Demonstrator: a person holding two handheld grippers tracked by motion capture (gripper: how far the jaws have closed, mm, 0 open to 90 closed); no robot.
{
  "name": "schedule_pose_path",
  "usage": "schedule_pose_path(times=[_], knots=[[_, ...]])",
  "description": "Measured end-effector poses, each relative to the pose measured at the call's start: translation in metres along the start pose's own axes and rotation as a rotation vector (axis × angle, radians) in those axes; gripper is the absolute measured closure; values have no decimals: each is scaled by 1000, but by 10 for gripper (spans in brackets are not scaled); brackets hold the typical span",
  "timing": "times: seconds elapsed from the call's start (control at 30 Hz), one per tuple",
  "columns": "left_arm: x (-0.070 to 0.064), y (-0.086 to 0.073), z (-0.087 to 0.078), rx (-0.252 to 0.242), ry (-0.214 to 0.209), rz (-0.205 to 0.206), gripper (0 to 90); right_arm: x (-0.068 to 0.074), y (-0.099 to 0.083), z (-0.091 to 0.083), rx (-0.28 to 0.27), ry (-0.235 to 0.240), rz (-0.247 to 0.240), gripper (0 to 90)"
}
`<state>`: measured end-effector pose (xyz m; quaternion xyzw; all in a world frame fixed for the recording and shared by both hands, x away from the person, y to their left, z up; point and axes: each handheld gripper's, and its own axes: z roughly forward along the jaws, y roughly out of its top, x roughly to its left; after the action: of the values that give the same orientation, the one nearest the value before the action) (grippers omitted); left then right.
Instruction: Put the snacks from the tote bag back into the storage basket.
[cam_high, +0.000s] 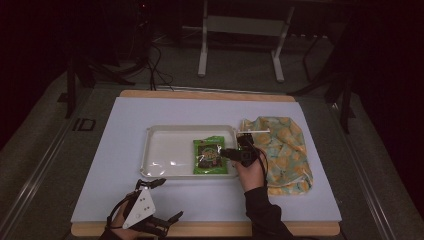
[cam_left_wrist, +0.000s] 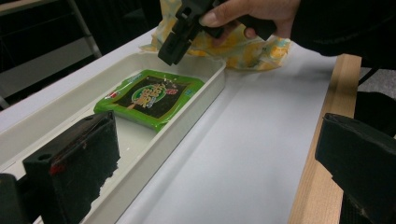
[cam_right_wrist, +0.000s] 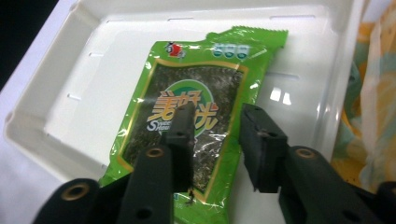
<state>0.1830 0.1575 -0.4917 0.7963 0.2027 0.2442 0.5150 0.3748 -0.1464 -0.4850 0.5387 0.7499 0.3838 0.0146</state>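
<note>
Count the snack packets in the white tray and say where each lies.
1: a green snack packet lies flat in the right part of the white tray, under the right gripper.

Dim lab or recording room set up for handling trials

A white sheet (cam_high: 165, 200) covers a wood-edged table (cam_high: 210, 229) standing on grey carpet (cam_high: 45, 145), with dark surroundings on every side. Cables (cam_high: 155, 67) trail over the floor at far left, and a white-legged frame (cam_high: 240, 40) stands beyond the table. Dark stand legs (cam_high: 75, 75) show at far left and far right. The lit worktop, bare floor and loose wiring suggest a test space, not a home
</note>
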Motion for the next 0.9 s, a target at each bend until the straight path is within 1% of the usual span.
schedule_pose_path(times=[0.03, 0.1, 0.13, 0.17, 0.23, 0.3, 0.33, 0.4, 0.43, 0.5, 0.6, 0.63, 0.7, 0.73, 0.77, 0.8, 0.83, 0.87, 0.9], knots=[[0, 0, 0, 0, 0, -1, 3, 2, 1, -2, -1, -2, -12, 638], [0, 0, 0, -1, 1, 0, 3, 5, 5, -4, 5, 11, -34, 615], [0, 0, 0, -1, 1, -1, 3, 7, 6, -6, -2, 5, -49, 613], [0, 0, 0, -1, 2, -1, 3, 9, 8, -8, -7, 4, -62, 587], [0, 0, 0, 0, 2, -1, 3, 12, 12, -11, -14, 12, -81, 554], [0, 0, 0, 0, 3, -2, 3, 13, 15, -14, -17, 19, -101, 490], [0, 0, 0, 0, 2, -2, 3, 14, 16, -16, -18, 19, -108, 475], [0, 0, 0, 0, 2, -2, 3, 16, 19, -18, -20, 17, -134, 394], [0, 0, 0, 1, 2, -2, 3, 17, 20, -19, -20, 15, -141, 377], [0, 0, 0, 1, 2, -3, 3, 17, 22, -22, -36, 11, -153, 325], [0, 0, 0, 3, 2, -3, 3, 17, 25, -26, -52, -1, -162, 298], [0, 0, 0, 3, 3, -3, 3, 16, 26, -27, -58, -1, -165, 274], [0, 0, 0, 4, 3, -3, 3, 15, 28, -31, -73, -10, -180, 257], [0, 0, 0, 5, 3, -3, 3, 15, 28, -33, -83, -10, -177, 240], [0, 0, 0, 5, 3, -3, 3, 14, 29, -36, -86, -8, -183, 219], [0, 0, 0, 5, 3, -3, 3, 14, 29, -36, -86, -8, -183, 219], [0, 0, 0, 4, 2, -3, 3, 14, 29, -38, -82, 1, -189, 184], [0, 0, 0, 4, 3, -2, 3, 11, 30, -43, -92, -3, -190, 165], [0, 0, 0, 5, 3, -2, 3, 10, 31, -44, -87, -3, -196, 152]])
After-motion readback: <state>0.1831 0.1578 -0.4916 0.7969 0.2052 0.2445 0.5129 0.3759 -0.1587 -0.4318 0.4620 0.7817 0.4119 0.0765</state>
